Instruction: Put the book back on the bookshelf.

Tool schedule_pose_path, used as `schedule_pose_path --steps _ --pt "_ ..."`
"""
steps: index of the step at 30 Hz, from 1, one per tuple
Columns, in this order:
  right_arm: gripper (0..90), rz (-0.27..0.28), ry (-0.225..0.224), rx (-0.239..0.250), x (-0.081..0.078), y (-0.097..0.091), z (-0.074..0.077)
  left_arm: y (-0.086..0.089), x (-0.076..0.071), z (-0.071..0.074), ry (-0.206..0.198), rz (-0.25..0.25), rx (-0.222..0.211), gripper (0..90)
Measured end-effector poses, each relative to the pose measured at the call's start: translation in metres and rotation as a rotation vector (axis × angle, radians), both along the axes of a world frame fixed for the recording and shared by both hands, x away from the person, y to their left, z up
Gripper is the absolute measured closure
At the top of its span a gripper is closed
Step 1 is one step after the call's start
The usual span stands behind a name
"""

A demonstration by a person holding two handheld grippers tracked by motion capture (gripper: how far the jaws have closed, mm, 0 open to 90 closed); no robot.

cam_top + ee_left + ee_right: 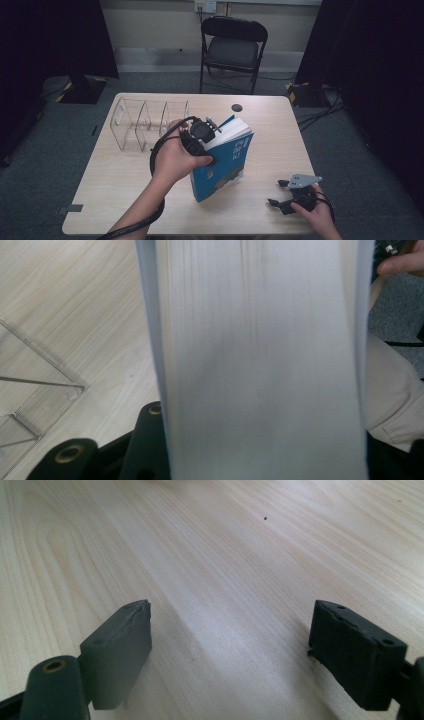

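Near the bench middle, left gripper (202,134) jaws squeeze the blue book (225,162); hold tight, go slowly. Right gripper (285,195) jaws gape wide.

Bare table (260,200) along the near edge and right side — easy passage. Blocked mid-table by an upright blue book (225,160); clear rack (145,122) crowding the far left corner — narrow gap between them.

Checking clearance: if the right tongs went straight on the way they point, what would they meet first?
Probably the bare table: the right tongs stand open, pointing low across the wood with nothing between them. Depth is uncertain.
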State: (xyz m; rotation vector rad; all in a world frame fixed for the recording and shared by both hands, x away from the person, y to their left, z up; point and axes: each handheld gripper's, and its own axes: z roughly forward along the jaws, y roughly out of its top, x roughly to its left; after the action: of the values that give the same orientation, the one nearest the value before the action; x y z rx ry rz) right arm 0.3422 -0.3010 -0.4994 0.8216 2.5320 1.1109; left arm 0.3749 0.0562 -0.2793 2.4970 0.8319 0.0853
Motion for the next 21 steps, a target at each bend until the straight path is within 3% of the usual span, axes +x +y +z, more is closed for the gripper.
schedule_pose_path --steps 21 --pt "16.9 0.0 0.0 0.0 0.0 0.0 0.0 0.032 0.003 0.003 0.016 0.086 -0.005 61.9"
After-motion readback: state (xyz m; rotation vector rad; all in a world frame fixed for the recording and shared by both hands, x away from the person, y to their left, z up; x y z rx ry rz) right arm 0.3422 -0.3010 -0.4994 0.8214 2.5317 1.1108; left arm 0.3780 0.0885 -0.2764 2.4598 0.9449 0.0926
